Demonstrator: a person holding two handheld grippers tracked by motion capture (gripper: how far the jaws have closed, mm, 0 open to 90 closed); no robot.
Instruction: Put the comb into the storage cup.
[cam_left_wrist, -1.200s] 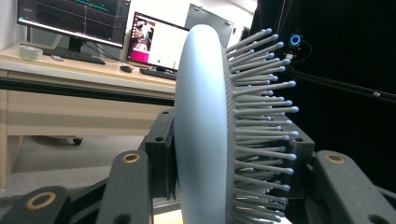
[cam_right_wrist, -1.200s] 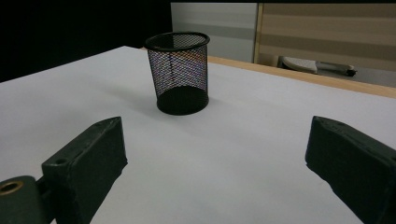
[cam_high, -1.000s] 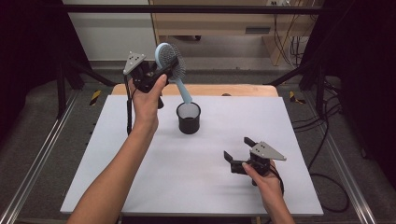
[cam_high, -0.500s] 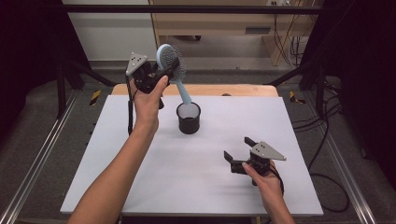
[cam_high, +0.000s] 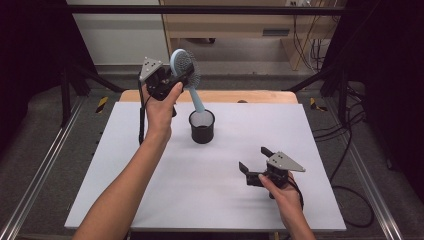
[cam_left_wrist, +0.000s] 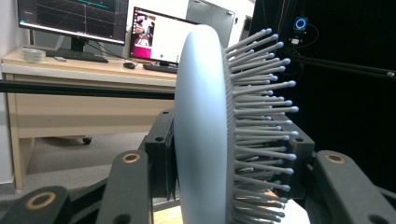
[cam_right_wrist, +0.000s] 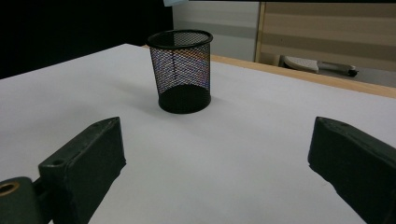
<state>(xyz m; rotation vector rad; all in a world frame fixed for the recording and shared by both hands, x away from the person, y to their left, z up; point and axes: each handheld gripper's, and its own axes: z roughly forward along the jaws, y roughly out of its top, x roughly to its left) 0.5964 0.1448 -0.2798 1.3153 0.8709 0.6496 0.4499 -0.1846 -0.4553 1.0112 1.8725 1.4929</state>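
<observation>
In the high view, one pale blue hairbrush (cam_high: 186, 70) is held above the far left part of the white table (cam_high: 150, 190) by the left gripper (cam_high: 172, 82), whose jaws are clamped on the brush's oval head. The long axis is tilted: the head is up and to the left, and the slim handle is pointed down and to the right, toward the open mouth of one black mesh cup (cam_high: 202, 126). The handle's tip is seen just above the cup's rim. The right gripper (cam_high: 256, 167) is rested low over the near right part of the table, well apart from the cup, with its jaws spread wide and nothing between them.

In the left gripper view, the brush head is seen edge-on and upright, with a smooth, rounded plastic back on the left and rows of thin ball-tipped bristles pointed right. It is pinched between the two black jaws. Two monitors (cam_left_wrist: 72, 19) are seen on a wooden desk (cam_left_wrist: 84, 93) behind.

In the right gripper view, the round wire-mesh cup is stood upright on the matte white surface beyond two widely parted black jaws.
</observation>
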